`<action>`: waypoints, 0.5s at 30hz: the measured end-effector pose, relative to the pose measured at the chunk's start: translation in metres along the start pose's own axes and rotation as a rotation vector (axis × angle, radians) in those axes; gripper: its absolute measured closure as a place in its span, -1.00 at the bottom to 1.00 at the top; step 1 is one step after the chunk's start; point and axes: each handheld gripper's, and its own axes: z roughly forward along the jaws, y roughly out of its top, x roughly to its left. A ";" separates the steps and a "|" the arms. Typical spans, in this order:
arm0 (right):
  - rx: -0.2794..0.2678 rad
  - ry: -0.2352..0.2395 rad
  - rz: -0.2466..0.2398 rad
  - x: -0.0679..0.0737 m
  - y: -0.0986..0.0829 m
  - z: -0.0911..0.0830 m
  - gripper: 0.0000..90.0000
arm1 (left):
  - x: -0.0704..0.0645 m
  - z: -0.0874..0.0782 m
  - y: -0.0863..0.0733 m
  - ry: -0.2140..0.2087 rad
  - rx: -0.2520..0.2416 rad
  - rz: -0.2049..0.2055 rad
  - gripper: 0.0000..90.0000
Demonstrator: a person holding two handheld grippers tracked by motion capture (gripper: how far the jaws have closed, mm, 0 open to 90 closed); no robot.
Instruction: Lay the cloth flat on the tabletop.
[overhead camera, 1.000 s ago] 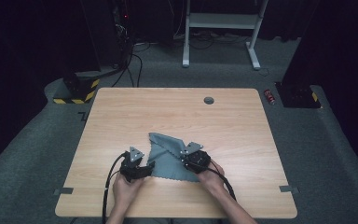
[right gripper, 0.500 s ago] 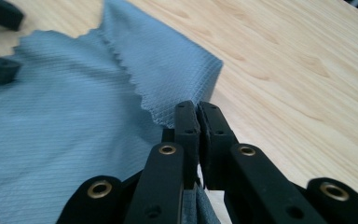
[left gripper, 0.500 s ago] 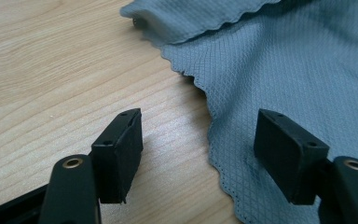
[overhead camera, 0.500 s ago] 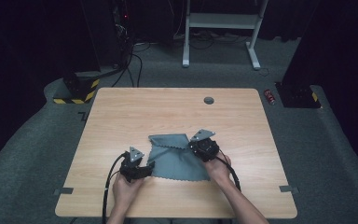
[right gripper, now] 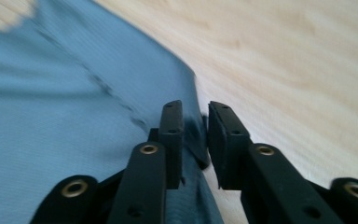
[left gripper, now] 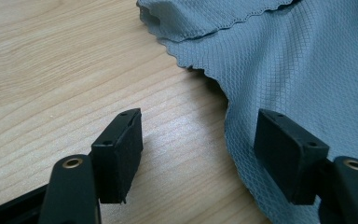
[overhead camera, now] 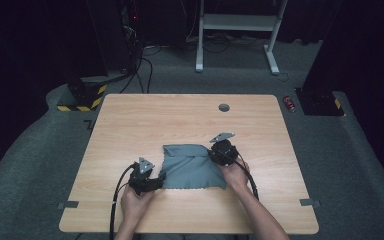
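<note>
grey-blue cloth (overhead camera: 192,166) | waffle weave, scalloped hem — folded, flat | table's near-centre

The high view looks forward and down from above the person's side, far enough to take in the whole surface (overhead camera: 130,125) and the floor beyond. The left gripper view sits very near the wood, looking along its jaws, one at lower left and one at lower right of the frame. The right gripper view is as close, its jaws rising from the bottom centre. All three views share the grey cloth (overhead camera: 192,165) (left gripper: 284,56) (right gripper: 51,107) on the wood.
</note>
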 end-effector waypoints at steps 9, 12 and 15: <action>0.048 -0.043 -0.159 0.022 -0.001 0.020 0.28 | 0.000 0.000 0.000 0.001 0.000 0.000 -0.27; 0.063 -0.086 -0.180 0.022 -0.003 0.026 0.42 | 0.000 0.000 0.000 0.000 0.000 0.000 -0.27; 0.052 -0.092 -0.161 0.017 -0.001 0.023 0.80 | 0.000 0.000 0.000 0.000 0.000 0.000 -0.27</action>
